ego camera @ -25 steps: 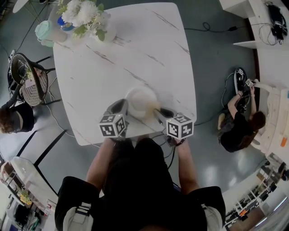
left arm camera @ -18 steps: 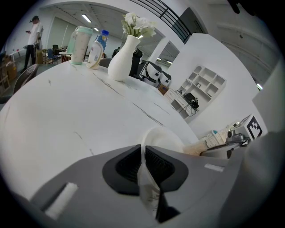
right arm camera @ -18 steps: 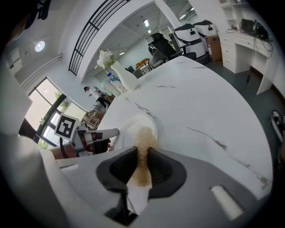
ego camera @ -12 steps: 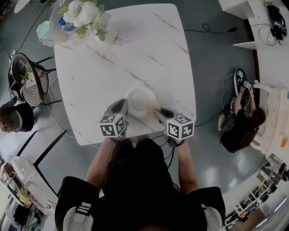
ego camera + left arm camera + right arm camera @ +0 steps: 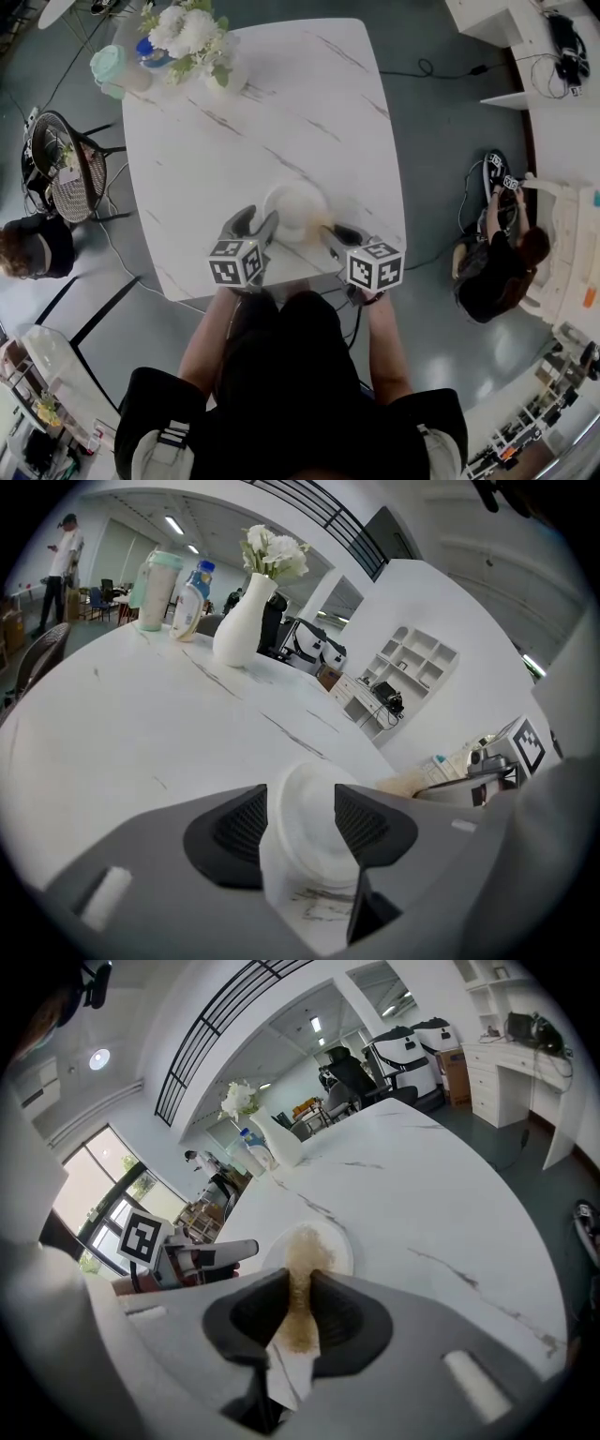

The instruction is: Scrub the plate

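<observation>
Two grippers on this one, and they're in different states right now. The left gripper has just been spreading its jaws. In the left gripper view they stand wide apart with the plate sitting in the gap, and neither pad is pressing on the rim. So the plate is bracketed, not held. It's a small white plate lying on the white marble table, close to the edge nearest the person.

The right gripper is clamped on the scrubber, a tan fibrous strip pinched between its pads. The bushy end pokes out ahead of the jaws over the plate's right side. I can't tell whether the tip is actually touching the plate or just hanging above it.

My read is that we're between scrub passes (or possibly winding down, hard to call from one moment). The scrubbing tool is still in hand, but the steadying hand has let go.

If another pass is coming, the left jaws need to close back on the rim first. Then the right can press the scrubber down and sweep across. An unpinned plate on smooth marble would probably just skate away under the push.
</observation>
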Demonstrator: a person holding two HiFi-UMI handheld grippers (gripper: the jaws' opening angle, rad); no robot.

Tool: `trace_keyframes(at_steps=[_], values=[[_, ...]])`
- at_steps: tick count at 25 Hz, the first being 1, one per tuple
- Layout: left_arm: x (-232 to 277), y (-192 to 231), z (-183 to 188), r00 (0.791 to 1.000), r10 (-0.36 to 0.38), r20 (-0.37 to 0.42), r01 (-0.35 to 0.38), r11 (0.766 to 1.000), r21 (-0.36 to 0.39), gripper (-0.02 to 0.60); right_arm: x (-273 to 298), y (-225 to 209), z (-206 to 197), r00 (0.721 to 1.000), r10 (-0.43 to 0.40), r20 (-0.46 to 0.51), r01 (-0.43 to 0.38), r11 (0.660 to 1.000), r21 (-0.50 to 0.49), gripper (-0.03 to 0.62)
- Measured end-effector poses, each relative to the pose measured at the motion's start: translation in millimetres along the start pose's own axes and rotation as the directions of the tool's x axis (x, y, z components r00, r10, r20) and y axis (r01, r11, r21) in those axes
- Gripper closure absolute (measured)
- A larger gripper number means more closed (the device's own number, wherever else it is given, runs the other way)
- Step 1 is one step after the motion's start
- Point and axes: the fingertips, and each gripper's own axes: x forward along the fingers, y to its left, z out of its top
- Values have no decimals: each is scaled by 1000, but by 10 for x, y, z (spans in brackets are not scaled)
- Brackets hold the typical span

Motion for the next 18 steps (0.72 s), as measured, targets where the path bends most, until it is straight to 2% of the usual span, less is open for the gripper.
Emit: trace_keyframes(at_steps=[2, 4, 8, 12, 18], values=[[-68, -27, 28, 1000, -1, 8, 1, 1000, 16, 349, -55, 39, 54, 1000, -16, 22, 16, 1000, -15, 525], [-166, -68, 80, 1000, 4, 24, -5, 999, 54, 393, -135, 93, 124, 998, -35, 54, 37, 999, -38, 525], [-366, -180, 210, 998, -7, 63, 1, 994, 105, 430, -308, 229, 258, 989, -75, 126, 89, 990, -110, 525], [-571, -288, 313, 995, -27, 99, 14, 991, 134, 471, -455, 380, 381, 971, -111, 213, 149, 974, -169, 525], [-928, -422, 474, 985, -45, 166, 8, 976, 217, 523, -635, 625, 466, 939, -132, 318, 198, 963, -183, 525]])
